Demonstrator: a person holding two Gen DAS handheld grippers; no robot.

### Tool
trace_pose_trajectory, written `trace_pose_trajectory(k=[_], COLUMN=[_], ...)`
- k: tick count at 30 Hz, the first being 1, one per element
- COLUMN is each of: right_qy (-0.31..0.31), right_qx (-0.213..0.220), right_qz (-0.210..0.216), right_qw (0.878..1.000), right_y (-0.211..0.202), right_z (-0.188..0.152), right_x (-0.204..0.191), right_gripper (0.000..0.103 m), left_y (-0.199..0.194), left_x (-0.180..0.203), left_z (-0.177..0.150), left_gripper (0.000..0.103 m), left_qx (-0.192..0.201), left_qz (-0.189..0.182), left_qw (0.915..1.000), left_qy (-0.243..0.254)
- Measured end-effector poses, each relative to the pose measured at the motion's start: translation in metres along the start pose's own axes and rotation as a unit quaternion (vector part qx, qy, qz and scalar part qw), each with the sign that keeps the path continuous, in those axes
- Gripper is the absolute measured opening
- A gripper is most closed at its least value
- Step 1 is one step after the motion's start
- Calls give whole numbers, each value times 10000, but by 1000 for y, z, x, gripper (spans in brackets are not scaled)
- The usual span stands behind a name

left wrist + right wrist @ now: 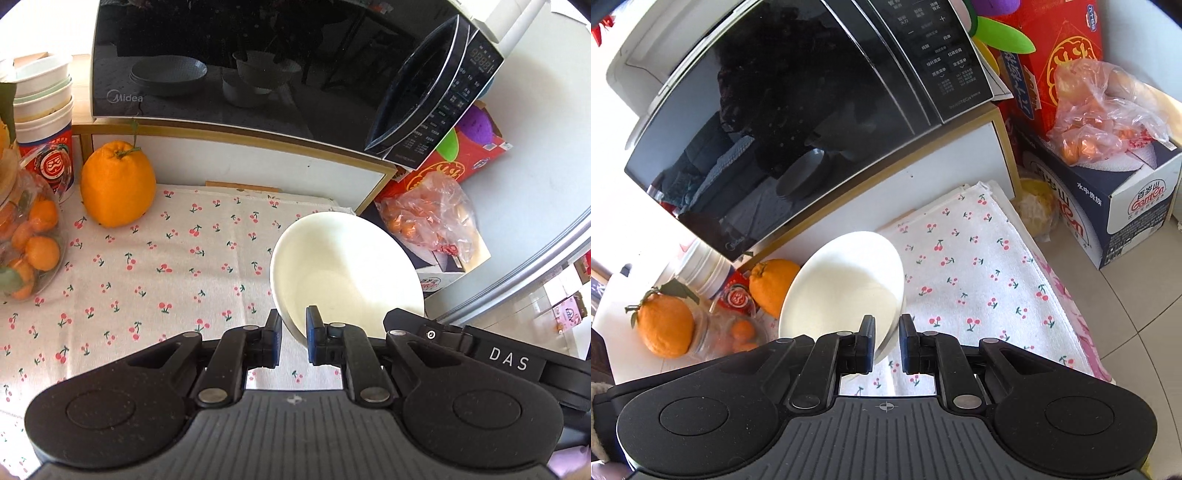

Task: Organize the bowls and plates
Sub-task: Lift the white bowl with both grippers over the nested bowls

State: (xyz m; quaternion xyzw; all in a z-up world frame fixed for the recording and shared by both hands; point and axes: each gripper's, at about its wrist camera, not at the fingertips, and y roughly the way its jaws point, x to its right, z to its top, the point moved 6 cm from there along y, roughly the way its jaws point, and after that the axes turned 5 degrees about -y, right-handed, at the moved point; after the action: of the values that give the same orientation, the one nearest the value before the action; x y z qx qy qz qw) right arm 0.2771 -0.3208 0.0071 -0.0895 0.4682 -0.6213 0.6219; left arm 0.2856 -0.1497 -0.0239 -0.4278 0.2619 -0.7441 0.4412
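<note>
One white bowl hangs tilted above the cherry-print cloth, carried by both grippers at opposite sides of its rim. My left gripper is shut on the rim's left edge, one pad inside the bowl and one outside. In the right wrist view the same bowl leans to the left, and my right gripper is shut on its right rim. The right gripper's black housing shows beside the bowl in the left wrist view. The bowl is empty inside.
A black microwave stands on a white shelf behind the cloth. A large orange, stacked paper cups and a bag of small oranges crowd the left. Boxes with a plastic bag of fruit stand to the right.
</note>
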Motion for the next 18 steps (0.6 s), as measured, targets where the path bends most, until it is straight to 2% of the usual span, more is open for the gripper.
trace_pose_trajectory(k=[8,18], right_qy=[-18,-97], right_qx=[32,89], right_qz=[-147,-251], right_qw=[9999,9996], right_y=[-35,-67], right_z=[-40,-86], right_x=[-9,-16], right_gripper=[14,14], left_y=[-34,-57], left_x=[-3,-6], left_z=[-37,-78], left_gripper=[12,12], left_qx=[12,209], left_qz=[-335,-424], left_qw=[9993,9989], left_qy=[-171,-31])
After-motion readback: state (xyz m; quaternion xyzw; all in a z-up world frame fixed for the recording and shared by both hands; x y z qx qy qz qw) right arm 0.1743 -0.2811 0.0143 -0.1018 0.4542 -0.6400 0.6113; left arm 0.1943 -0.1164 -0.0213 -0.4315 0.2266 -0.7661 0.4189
